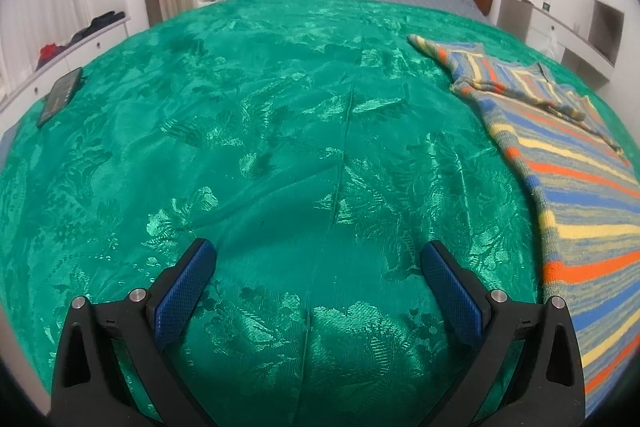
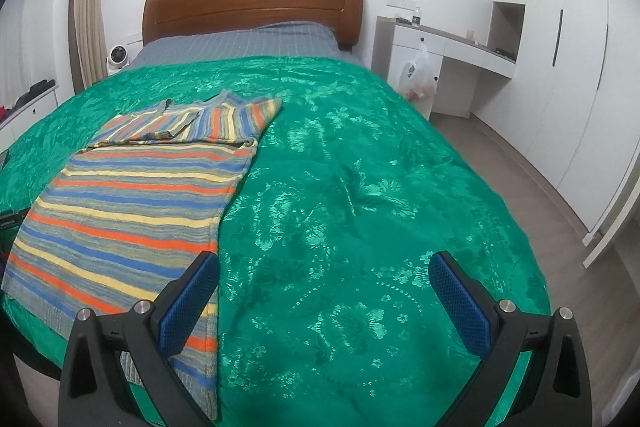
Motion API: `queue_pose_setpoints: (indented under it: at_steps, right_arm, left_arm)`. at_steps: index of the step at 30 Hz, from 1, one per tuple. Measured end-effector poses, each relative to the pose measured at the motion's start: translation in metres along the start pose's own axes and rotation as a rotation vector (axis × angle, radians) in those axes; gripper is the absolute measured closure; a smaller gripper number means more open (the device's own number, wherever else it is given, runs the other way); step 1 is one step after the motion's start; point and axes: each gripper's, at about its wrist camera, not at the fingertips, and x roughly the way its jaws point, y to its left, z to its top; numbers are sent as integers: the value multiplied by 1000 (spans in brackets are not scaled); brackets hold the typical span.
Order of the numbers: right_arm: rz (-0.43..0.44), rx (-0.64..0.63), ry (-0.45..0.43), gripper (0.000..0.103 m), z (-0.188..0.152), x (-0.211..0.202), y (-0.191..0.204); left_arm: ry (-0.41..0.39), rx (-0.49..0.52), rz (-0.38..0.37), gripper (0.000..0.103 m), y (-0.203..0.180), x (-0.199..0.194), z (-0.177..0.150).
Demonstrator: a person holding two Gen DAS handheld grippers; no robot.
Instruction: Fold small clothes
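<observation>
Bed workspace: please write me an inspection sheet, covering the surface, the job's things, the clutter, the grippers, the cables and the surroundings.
Surface: green bedspread covers most of the bed, lightly creased; grey sheet shows near the headboard.
Job's things: one striped sweater lies flat, its sleeves folded in across the chest.
Clutter: a phone lies on the bedspread near the far left edge.
Grippers: left gripper open, holding nothing, over bare bedspread; right gripper open, holding nothing, at the sweater's hem corner.
Cables: nothing seen.
Surroundings: curtain, small fan, white desk with a hanging plastic bag, wardrobe.
</observation>
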Motion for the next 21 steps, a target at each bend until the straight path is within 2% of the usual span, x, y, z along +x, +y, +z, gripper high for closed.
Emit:
queue_pose_setpoints:
  at_steps: [6,10,11,13,16,19,21]
  right_arm:
    - [0,-4,-7,1,1,-3,-2]
    - [-4,-23,-10,1,1,-7,-3]
    - [-5,-29,-11,1,2,-9,-4]
    - [4,-50,-10,1,5,-14,-5]
    - [110,-87,41,1,6,-21,-1]
    - [282,-127,146,1,-2,-20,15]
    - [360,-157,234,1,-11,-14,30]
  left_arm:
    - [8,0,-10,0,1,0,1]
    - [74,-14,-48,1,8,-13,6]
    - [91,-37,-81,1,12,-21,6]
    - [122,-71,-208,1,18,-42,0]
    - [199,-28,-293,1,8,-60,-15]
    - [319,11,-347,3,-14,-59,-31]
    - [378,38,-378,15,-30,-58,-40]
